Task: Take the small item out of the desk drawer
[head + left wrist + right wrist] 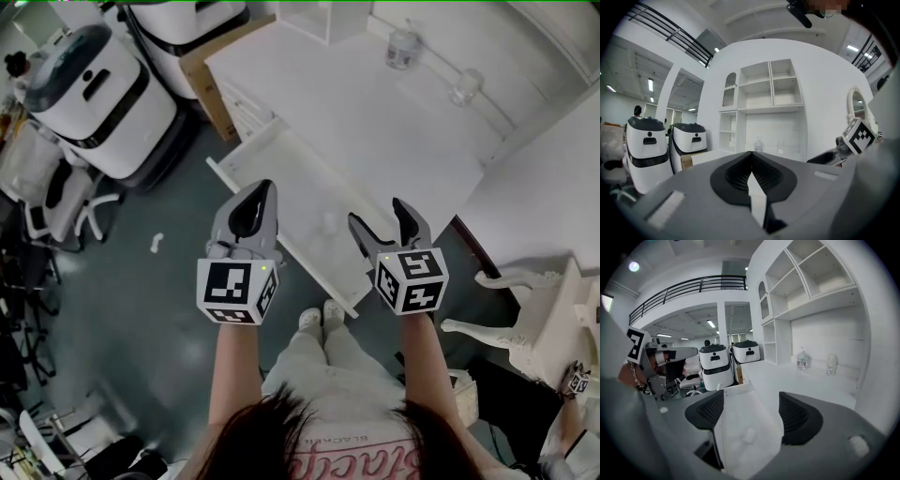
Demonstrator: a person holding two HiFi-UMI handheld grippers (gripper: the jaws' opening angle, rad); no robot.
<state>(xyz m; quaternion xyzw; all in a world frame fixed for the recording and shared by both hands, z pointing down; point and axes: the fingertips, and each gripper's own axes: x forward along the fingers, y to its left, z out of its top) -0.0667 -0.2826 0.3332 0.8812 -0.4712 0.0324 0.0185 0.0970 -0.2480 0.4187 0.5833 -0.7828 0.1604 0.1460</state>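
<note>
The white desk point(375, 112) has its drawer point(281, 173) pulled out toward me. A small white item point(330, 222) lies on the drawer floor, and in the right gripper view the same item point(749, 435) sits low between the jaws, well below them. My right gripper point(379, 214) hangs over the drawer's near right side, open, with nothing between its pads point(708, 411). My left gripper point(261, 187) hovers above the drawer's near left part, its jaws shut and empty. In the left gripper view the left gripper point(751, 153) points level at the shelves.
Two white machines with dark tops point(94, 94) and a cardboard box point(211, 84) stand left of the desk. Two clear jars point(401, 47) point(466, 86) sit at the desk's back. A white ornate chair point(525, 319) is at the right. A small white scrap point(157, 243) lies on the floor.
</note>
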